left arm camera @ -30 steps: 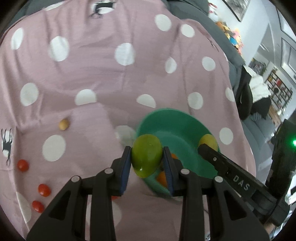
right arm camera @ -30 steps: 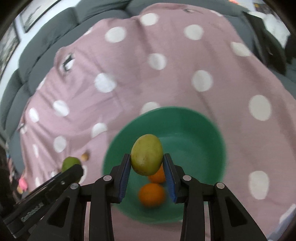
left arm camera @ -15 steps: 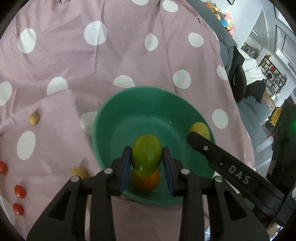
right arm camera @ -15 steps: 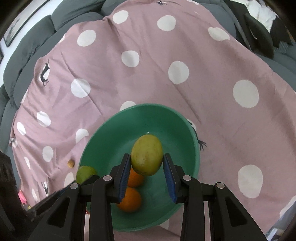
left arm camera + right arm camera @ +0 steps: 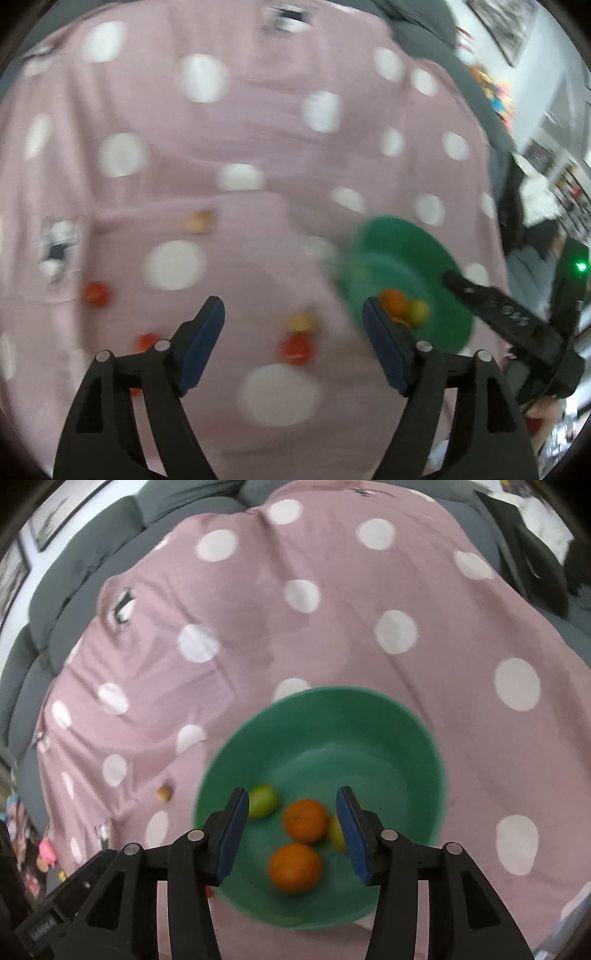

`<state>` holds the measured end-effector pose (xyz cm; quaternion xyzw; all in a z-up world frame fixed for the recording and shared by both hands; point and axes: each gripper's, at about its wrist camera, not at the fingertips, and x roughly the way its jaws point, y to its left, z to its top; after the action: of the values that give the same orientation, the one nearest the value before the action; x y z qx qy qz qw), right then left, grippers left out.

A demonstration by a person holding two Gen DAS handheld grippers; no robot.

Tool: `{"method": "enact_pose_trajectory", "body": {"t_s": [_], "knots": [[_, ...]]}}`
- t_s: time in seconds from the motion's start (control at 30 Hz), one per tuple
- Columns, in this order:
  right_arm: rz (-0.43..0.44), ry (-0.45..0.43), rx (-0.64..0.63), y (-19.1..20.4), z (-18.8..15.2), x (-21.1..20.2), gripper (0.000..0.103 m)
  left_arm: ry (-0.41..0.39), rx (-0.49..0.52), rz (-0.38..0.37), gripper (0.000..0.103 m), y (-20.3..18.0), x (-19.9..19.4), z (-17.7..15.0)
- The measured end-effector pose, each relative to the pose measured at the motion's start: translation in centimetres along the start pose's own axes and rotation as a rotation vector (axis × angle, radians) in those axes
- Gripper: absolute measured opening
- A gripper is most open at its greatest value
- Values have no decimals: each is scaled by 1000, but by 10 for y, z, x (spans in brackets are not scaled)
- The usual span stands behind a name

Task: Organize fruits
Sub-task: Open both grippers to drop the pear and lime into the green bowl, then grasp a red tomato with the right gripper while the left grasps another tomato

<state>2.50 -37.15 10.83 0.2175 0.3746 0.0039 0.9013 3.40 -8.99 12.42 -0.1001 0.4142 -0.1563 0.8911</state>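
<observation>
A green bowl [image 5: 332,696] sits on the pink dotted cloth and holds two oranges [image 5: 304,819], a green fruit [image 5: 263,800] and a yellow fruit [image 5: 335,835], the last partly behind a finger. My right gripper [image 5: 291,805] hovers over the bowl with its jaws opening and nothing between the pads. My left gripper [image 5: 293,317] is off to the left of the bowl [image 5: 406,258], jaws opening wide and empty, above a red tomato [image 5: 297,349] and a small yellow fruit [image 5: 301,321]. The left wrist view is blurred.
More small red fruits [image 5: 96,293] and a tan one [image 5: 199,221] lie scattered on the pink cloth [image 5: 258,635]. Grey sofa cushions [image 5: 92,572] ring the cloth. The right gripper's body [image 5: 509,317] reaches in at the right of the left wrist view.
Both grippers opened and let go of their fruits, which now lie in the bowl. The left gripper swung away to the left of the bowl, over the loose small fruits.
</observation>
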Motion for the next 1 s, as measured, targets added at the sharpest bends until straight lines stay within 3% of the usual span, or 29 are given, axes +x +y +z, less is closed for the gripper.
{"method": "enact_pose_trajectory", "body": {"t_s": [0.2,0.33,0.63,0.77,0.9,1.0], "knots": [[112,69,-112,53,-14,12,50,-76,-144,124,84,78,-33,-24],[152,148,-209,90,-34,29,50,-43,-209,176,84,110,-31,-38],[89,223,-192,115,-61,55,50,61,-210,131,82,114,-15,-46],[62,260,-161,110,-74,64,50,89,-196,144,66,113,-11,-53],[-81,238,-222,110,-87,71,50,145,-202,146,52,116,-3,-61],[-106,242,-242,110,-89,77,50,159,-208,157,48,117,2,-61]]}}
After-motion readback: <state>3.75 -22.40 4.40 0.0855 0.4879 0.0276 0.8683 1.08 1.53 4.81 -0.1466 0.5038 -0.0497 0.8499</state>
